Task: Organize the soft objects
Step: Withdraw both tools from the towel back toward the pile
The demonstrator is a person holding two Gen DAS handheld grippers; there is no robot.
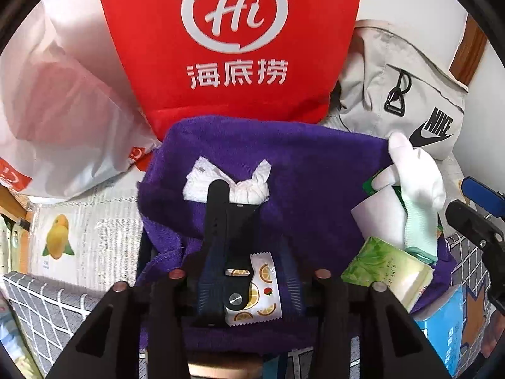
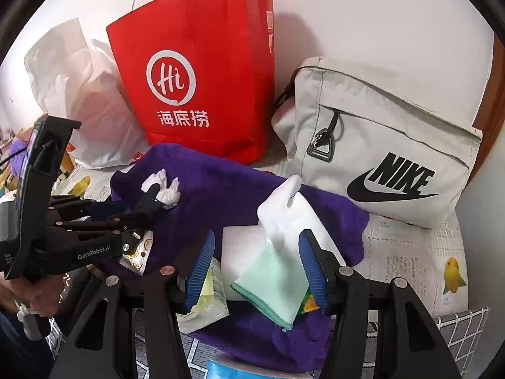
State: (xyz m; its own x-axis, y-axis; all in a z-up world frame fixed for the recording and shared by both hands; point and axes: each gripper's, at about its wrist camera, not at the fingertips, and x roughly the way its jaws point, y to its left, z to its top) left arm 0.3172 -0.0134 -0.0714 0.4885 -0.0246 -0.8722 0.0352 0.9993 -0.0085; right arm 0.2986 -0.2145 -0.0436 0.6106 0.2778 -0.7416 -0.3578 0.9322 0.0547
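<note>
Landmark: I see one purple towel (image 2: pixel 240 186) spread in front of one red paper bag (image 2: pixel 202 72).
On towel: one crumpled tissue (image 1: pixel 249 186), one black watch strap (image 1: pixel 221 237), one white sock (image 2: pixel 277 240).
Left gripper (image 1: pixel 243 271): fingers apart around the strap.
Right gripper (image 2: pixel 257 268): fingers apart, the sock lies loose between.
Behind towel: one grey Nike bag (image 2: pixel 378 145), one white plastic bag (image 2: pixel 82 101).

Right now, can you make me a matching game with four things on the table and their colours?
Things:
1. paper bag
2. towel
3. watch strap
4. sports bag

Colours:
A. black
B. pale grey
C. red
D. purple

Pairs: 1-C, 2-D, 3-A, 4-B
</note>
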